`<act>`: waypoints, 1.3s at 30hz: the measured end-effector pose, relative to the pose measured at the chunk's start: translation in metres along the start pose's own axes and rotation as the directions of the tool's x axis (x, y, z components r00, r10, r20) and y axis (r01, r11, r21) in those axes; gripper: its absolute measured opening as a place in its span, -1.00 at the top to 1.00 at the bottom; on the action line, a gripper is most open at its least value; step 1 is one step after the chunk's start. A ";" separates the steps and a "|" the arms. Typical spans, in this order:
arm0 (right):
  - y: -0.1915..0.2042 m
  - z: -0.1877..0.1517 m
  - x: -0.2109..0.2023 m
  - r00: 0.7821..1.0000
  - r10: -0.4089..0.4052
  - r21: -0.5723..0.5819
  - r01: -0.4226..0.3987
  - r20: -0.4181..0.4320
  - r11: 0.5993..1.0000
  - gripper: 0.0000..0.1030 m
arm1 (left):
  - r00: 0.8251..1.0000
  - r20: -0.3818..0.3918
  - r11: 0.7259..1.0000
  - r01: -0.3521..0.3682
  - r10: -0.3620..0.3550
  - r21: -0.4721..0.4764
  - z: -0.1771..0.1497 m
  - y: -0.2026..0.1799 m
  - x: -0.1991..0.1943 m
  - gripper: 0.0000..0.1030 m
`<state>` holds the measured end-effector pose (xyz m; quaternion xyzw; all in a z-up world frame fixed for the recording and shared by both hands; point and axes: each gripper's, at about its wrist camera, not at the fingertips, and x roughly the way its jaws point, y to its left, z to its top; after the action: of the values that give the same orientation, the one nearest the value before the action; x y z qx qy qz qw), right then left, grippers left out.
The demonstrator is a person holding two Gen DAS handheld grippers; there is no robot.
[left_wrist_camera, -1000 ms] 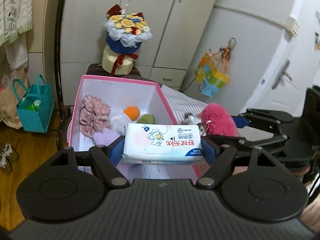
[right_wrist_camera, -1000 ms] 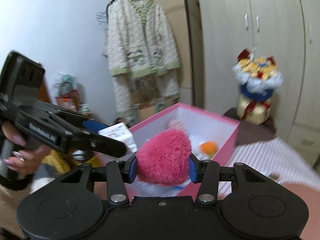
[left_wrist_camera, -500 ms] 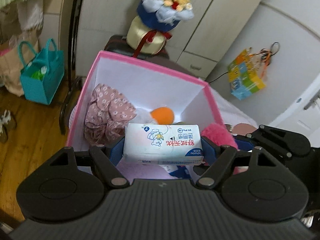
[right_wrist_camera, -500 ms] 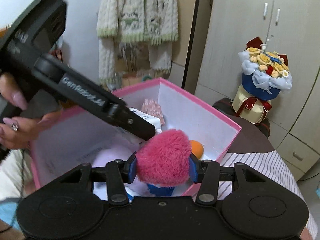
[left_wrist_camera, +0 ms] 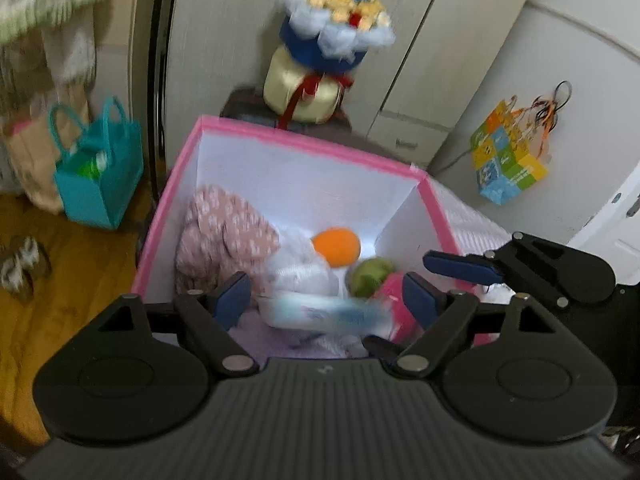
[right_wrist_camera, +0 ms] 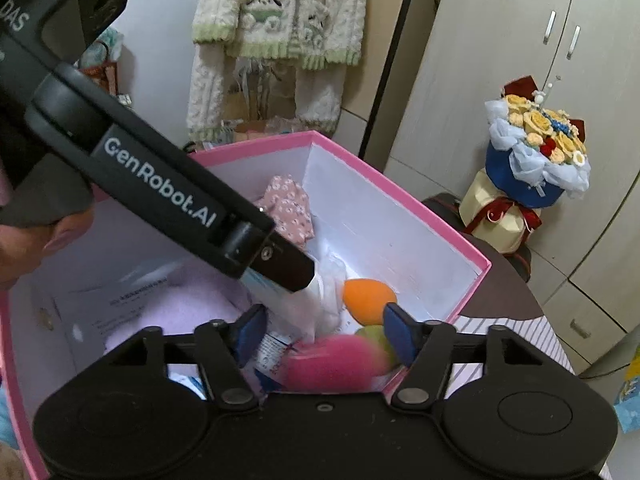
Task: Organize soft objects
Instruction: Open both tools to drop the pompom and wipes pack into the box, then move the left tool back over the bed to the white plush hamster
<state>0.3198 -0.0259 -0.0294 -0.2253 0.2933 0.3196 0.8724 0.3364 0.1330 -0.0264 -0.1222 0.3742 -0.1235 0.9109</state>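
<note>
Both grippers hang over a pink-rimmed white box (left_wrist_camera: 304, 144) (right_wrist_camera: 400, 196). My left gripper (left_wrist_camera: 326, 294) has its jaws opening. The white tissue pack (left_wrist_camera: 324, 312) is a blur between the blue pads and touches neither. My right gripper (right_wrist_camera: 324, 328) is opening as well, and the fluffy pink plush (right_wrist_camera: 336, 360) (left_wrist_camera: 394, 300) is a blur just below its pads, free of them. Inside the box lie an orange ball (left_wrist_camera: 336, 246) (right_wrist_camera: 368, 294), a green ball (left_wrist_camera: 370, 274), a floral pink cloth (left_wrist_camera: 224, 228) (right_wrist_camera: 288, 208) and a lilac cloth (right_wrist_camera: 176, 304).
A flower bouquet (left_wrist_camera: 332, 28) (right_wrist_camera: 536, 152) stands on a dark stool behind the box. A teal bag (left_wrist_camera: 96, 176) sits on the wooden floor to the left. Cupboards (right_wrist_camera: 520, 60) and a hanging cardigan (right_wrist_camera: 280, 20) close off the back.
Both grippers have moved in and down over the box. Their jaws have widened, and the tissue pack and the pink plush have slipped out of the pads and dropped towards the box floor.
</note>
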 end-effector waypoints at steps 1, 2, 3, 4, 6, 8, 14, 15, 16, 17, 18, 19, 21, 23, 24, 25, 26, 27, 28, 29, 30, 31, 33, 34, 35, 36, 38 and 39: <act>0.001 -0.001 -0.006 1.000 -0.003 0.001 0.003 0.021 1.000 -0.42 | 1.000 0.027 1.000 0.006 -0.006 0.014 0.000 -0.001 -0.008 -0.63; 0.001 -0.002 -0.010 0.999 -0.004 0.002 0.004 0.032 1.000 -0.42 | 0.998 0.052 0.999 0.025 -0.026 0.026 -0.002 -0.003 -0.017 -0.63; 0.000 -0.003 -0.014 0.999 -0.003 0.008 0.003 0.039 1.000 -0.43 | 0.997 0.062 0.998 0.044 -0.046 0.035 -0.003 -0.005 -0.026 -0.63; 0.001 -0.005 -0.021 0.999 -0.001 0.019 0.000 0.046 1.000 -0.43 | 0.996 0.065 0.997 0.058 -0.060 0.042 -0.003 -0.008 -0.032 -0.63; 0.002 -0.010 -0.037 0.997 0.017 0.040 -0.020 0.075 0.999 -0.43 | 0.993 0.080 0.995 0.076 -0.081 0.063 -0.007 -0.013 -0.050 -0.62; 0.001 -0.016 -0.056 0.993 0.045 0.070 -0.052 0.106 0.996 -0.43 | 0.991 0.105 0.992 0.068 -0.079 0.103 -0.013 -0.019 -0.068 -0.62; 0.001 -0.032 -0.103 0.984 0.078 0.123 -0.098 0.157 0.988 -0.43 | 0.986 0.156 0.984 0.029 -0.057 0.179 -0.028 -0.037 -0.111 -0.62; 0.002 -0.034 -0.110 0.984 0.076 0.129 -0.098 0.161 0.987 -0.43 | 0.985 0.160 0.981 0.026 -0.057 0.190 -0.029 -0.040 -0.117 -0.63; 0.002 -0.035 -0.115 0.984 0.075 0.132 -0.097 0.163 0.987 -0.43 | 0.985 0.165 0.979 0.023 -0.057 0.203 -0.031 -0.043 -0.124 -0.63; 0.003 -0.037 -0.122 0.983 0.074 0.134 -0.097 0.167 0.986 -0.43 | 0.984 0.170 0.977 0.019 -0.057 0.215 -0.034 -0.047 -0.131 -0.63; 0.003 -0.039 -0.129 0.983 0.074 0.138 -0.098 0.169 0.986 -0.43 | 0.983 0.172 0.973 0.018 -0.059 0.228 -0.037 -0.050 -0.137 -0.63; 0.004 -0.041 -0.135 0.983 0.074 0.145 -0.099 0.170 0.985 -0.43 | 0.983 0.171 0.971 0.021 -0.063 0.239 -0.040 -0.053 -0.142 -0.63; 0.004 -0.047 -0.148 0.983 0.076 0.160 -0.103 0.168 0.982 -0.43 | 0.984 0.158 0.966 0.037 -0.080 0.257 -0.045 -0.057 -0.152 -0.63; 0.005 -0.053 -0.159 0.983 0.080 0.170 -0.108 0.168 0.980 -0.43 | 0.985 0.141 0.960 0.054 -0.095 0.274 -0.050 -0.061 -0.160 -0.63; 0.006 -0.055 -0.164 0.983 0.080 0.175 -0.109 0.166 0.978 -0.43 | 0.986 0.138 0.959 0.055 -0.097 0.279 -0.054 -0.064 -0.163 -0.63; 0.006 -0.058 -0.168 0.983 0.079 0.180 -0.108 0.165 0.978 -0.43 | 0.986 0.136 0.956 0.055 -0.097 0.287 -0.057 -0.066 -0.166 -0.63; 0.007 -0.061 -0.173 0.984 0.075 0.185 -0.105 0.163 0.977 -0.43 | 0.986 0.136 0.953 0.055 -0.099 0.297 -0.060 -0.069 -0.170 -0.63; 0.008 -0.064 -0.178 0.984 0.071 0.189 -0.102 0.163 0.977 -0.43 | 0.986 0.135 0.951 0.055 -0.101 0.304 -0.063 -0.072 -0.173 -0.63; 0.008 -0.067 -0.182 0.984 0.068 0.194 -0.099 0.163 0.976 -0.43 | 0.986 0.133 0.948 0.057 -0.103 0.312 -0.066 -0.074 -0.176 -0.63; 0.009 -0.069 -0.187 0.984 0.064 0.198 -0.097 0.164 0.975 -0.43 | 0.986 0.131 0.945 0.058 -0.105 0.321 -0.069 -0.077 -0.178 -0.63; 0.009 -0.072 -0.191 0.984 0.061 0.201 -0.094 0.165 0.975 -0.43 | 0.986 0.130 0.942 0.058 -0.106 0.330 -0.072 -0.079 -0.181 -0.63; 0.009 -0.075 -0.195 0.984 0.057 0.201 -0.091 0.168 0.975 -0.43 | 0.986 0.127 0.939 0.058 -0.107 0.339 -0.076 -0.083 -0.183 -0.63; 0.011 -0.082 -0.203 0.984 0.052 0.200 -0.086 0.171 0.976 -0.43 | 0.987 0.115 0.930 0.063 -0.112 0.362 -0.083 -0.089 -0.186 -0.63; 0.012 -0.086 -0.206 0.984 0.049 0.200 -0.083 0.172 0.976 -0.43 | 0.988 0.105 0.926 0.069 -0.116 0.371 -0.086 -0.092 -0.186 -0.63; 0.013 -0.090 -0.209 0.984 0.046 0.199 -0.081 0.171 0.977 -0.43 | 0.988 0.093 0.922 0.076 -0.120 0.380 -0.090 -0.095 -0.187 -0.63; 0.014 -0.094 -0.212 0.984 0.044 0.199 -0.078 0.170 0.977 -0.43 | 0.989 0.081 0.919 0.083 -0.124 0.386 -0.093 -0.098 -0.187 -0.63; 0.016 -0.101 -0.217 0.985 0.043 0.201 -0.076 0.165 0.977 -0.44 | 0.990 0.047 0.911 0.103 -0.133 0.400 -0.099 -0.104 -0.185 -0.63; 0.016 -0.105 -0.219 0.986 0.043 0.204 -0.076 0.160 0.976 -0.44 | 0.990 0.033 0.908 0.112 -0.137 0.405 -0.103 -0.107 -0.184 -0.63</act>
<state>0.1333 -0.1687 0.0343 -0.0980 0.2632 0.3295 0.9014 0.1221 0.0773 0.0566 0.0401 0.3044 -0.2515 0.9178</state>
